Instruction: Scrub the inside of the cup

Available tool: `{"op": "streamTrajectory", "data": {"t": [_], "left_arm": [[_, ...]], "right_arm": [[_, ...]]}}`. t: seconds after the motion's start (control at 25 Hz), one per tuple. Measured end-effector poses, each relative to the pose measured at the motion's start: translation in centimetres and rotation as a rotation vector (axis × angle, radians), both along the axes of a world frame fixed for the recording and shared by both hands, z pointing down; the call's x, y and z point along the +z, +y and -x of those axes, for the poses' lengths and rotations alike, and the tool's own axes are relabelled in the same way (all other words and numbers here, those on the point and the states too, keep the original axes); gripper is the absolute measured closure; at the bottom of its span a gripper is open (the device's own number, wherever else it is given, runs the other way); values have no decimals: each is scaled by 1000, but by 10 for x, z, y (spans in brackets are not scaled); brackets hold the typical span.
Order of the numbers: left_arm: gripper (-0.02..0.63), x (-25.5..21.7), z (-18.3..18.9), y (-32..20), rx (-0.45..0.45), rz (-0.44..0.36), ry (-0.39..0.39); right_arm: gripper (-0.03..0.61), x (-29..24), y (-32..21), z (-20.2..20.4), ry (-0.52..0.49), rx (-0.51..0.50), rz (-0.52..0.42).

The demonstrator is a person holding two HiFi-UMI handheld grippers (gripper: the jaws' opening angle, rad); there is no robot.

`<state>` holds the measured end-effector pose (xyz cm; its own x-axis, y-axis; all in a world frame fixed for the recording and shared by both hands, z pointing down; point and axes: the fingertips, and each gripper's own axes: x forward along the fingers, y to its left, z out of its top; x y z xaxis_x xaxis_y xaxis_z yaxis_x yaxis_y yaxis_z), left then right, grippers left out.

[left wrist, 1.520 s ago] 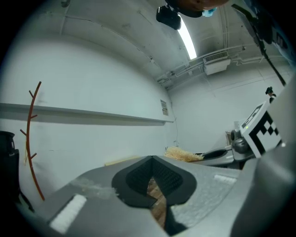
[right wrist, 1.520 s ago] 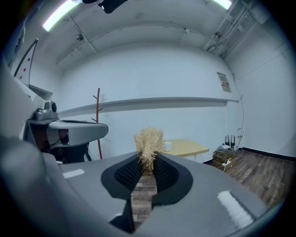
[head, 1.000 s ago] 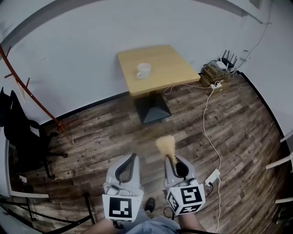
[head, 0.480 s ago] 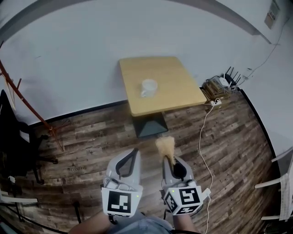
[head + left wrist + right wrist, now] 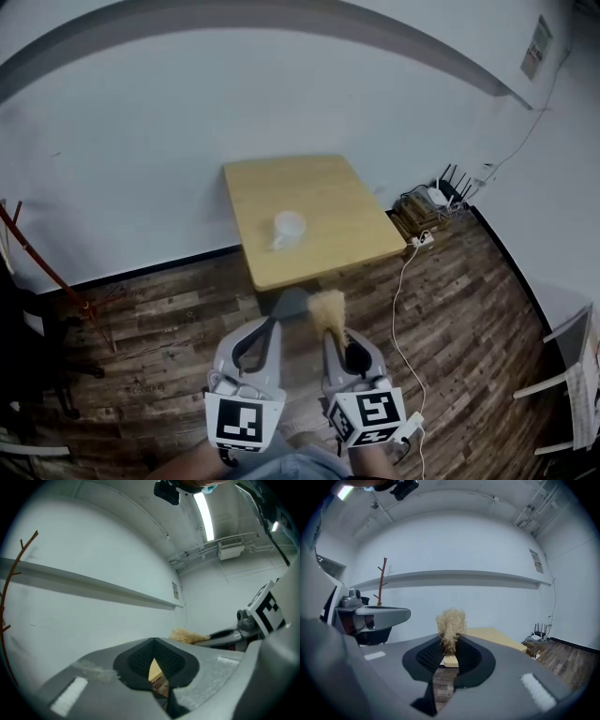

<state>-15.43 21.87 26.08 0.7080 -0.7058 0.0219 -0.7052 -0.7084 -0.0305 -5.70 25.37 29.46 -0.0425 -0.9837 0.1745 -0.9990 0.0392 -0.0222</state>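
A white cup point(image 5: 287, 227) stands near the middle of a small wooden table point(image 5: 328, 195) against the wall, well ahead of both grippers. My right gripper point(image 5: 332, 330) is shut on a tan fibre scrubber point(image 5: 326, 307), whose tuft sticks up past the jaw tips; the scrubber point(image 5: 451, 623) fills the middle of the right gripper view. My left gripper point(image 5: 267, 330) is shut with nothing in it, beside the right one. In the left gripper view the scrubber point(image 5: 186, 635) and the right gripper show at the right.
The table's dark pedestal base point(image 5: 289, 302) stands on wood-plank floor. A white cable point(image 5: 397, 309) runs across the floor to a power strip and a router on a stack point(image 5: 422, 204) by the right wall. A reddish coat stand point(image 5: 37, 262) is at the left.
Both grippers have moved forward toward the table, side by side. The table and cup now lie nearer and lower in the head view. The scrubber stays held in the right gripper.
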Motion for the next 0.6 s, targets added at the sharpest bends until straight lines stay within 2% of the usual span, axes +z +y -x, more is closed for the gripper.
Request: {"op": "streamTrajectory", "data": {"t": [0.32,0.6], "left_arm": [[594,22,-34,-24,35,44,-39],[594,48,-70,-66,-1,98,-95]], "right_arm": [[518,8,-23,-28,-10,23,18],[518,34,-68,-69,-52,-2,55]]}}
